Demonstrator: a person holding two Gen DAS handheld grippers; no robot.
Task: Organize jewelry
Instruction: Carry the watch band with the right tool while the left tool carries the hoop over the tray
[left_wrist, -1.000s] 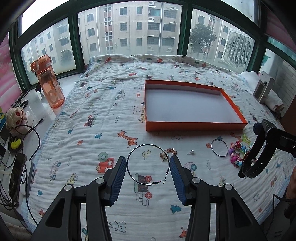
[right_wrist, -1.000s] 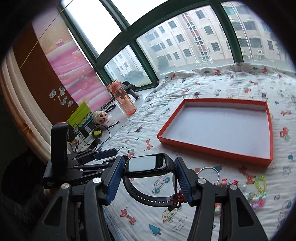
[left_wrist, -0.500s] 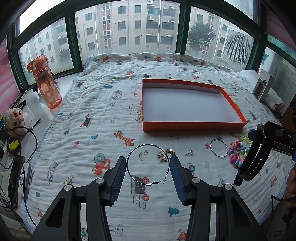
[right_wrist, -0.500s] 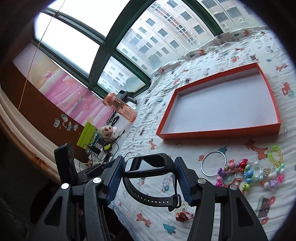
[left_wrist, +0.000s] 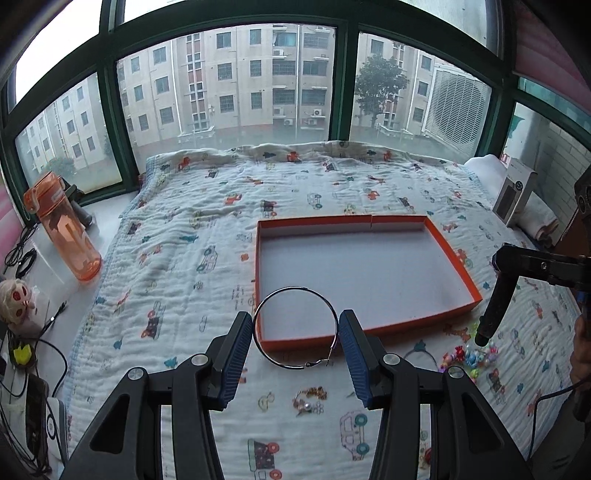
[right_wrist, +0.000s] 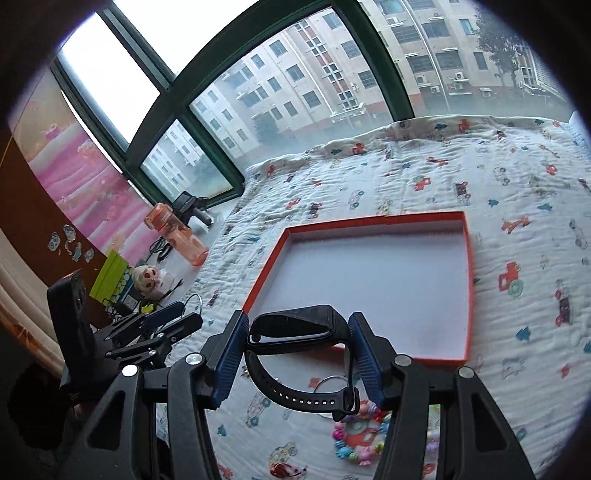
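My left gripper (left_wrist: 295, 326) is shut on a thin silver hoop (left_wrist: 271, 354), which hangs over the near left corner of the orange tray (left_wrist: 458, 258). My right gripper (right_wrist: 299, 330) is shut on a black smartwatch (right_wrist: 295, 326), its strap (right_wrist: 291, 397) drooping below the pads, just before the orange tray (right_wrist: 469, 280). In the left wrist view the right gripper's arm and the watch strap (left_wrist: 493, 314) show at the right edge. On the quilt lie a small gold earring cluster (left_wrist: 308, 398), a bead bracelet pile (left_wrist: 469, 356) and a silver ring (right_wrist: 332, 384).
A patterned quilt (left_wrist: 184, 266) covers the bed. An orange water bottle (left_wrist: 62, 229), a small doll (left_wrist: 16, 299) and cables sit on the ledge at left. A white box (left_wrist: 513, 192) and rolled towel stand at the far right. Windows run behind the bed.
Both grippers have risen and moved forward toward the orange tray, each keeping its grip. The hoop now overlaps the tray's near edge, and the loose jewelry has slipped lower in both views.
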